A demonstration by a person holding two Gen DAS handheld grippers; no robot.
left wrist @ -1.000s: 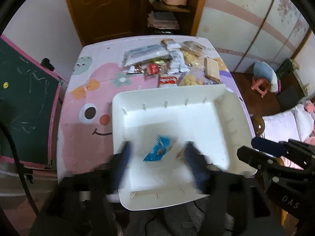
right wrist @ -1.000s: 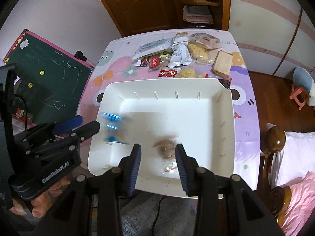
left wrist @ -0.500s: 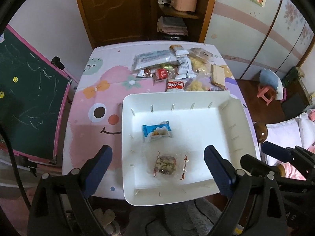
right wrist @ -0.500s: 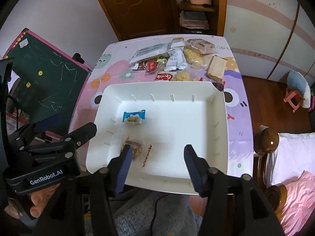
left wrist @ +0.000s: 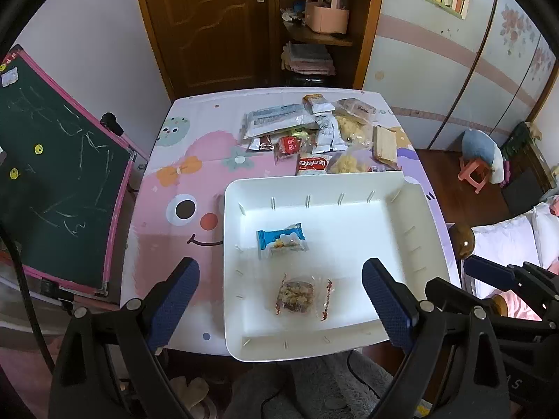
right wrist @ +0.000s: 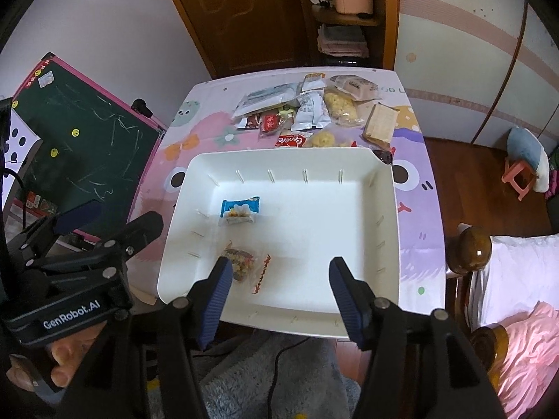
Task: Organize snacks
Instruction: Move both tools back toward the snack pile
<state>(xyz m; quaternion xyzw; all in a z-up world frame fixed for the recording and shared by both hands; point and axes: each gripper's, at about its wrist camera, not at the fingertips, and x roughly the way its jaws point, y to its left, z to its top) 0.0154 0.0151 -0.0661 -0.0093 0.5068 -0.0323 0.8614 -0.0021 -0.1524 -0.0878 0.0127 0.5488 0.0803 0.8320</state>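
Left gripper spread wide and empty, low in the frame over the near edge of the white tray; blue packet and clear-wrapped snack lying apart in the tray's left half. Right gripper likewise wide apart, holding nothing. Best reach next to the snack pile at upper centre beyond the tray; take one loose edge packet, pinch mid-wrapper, set down clear of the two inside.

Dim, sharp, heavy fisheye edge distortion
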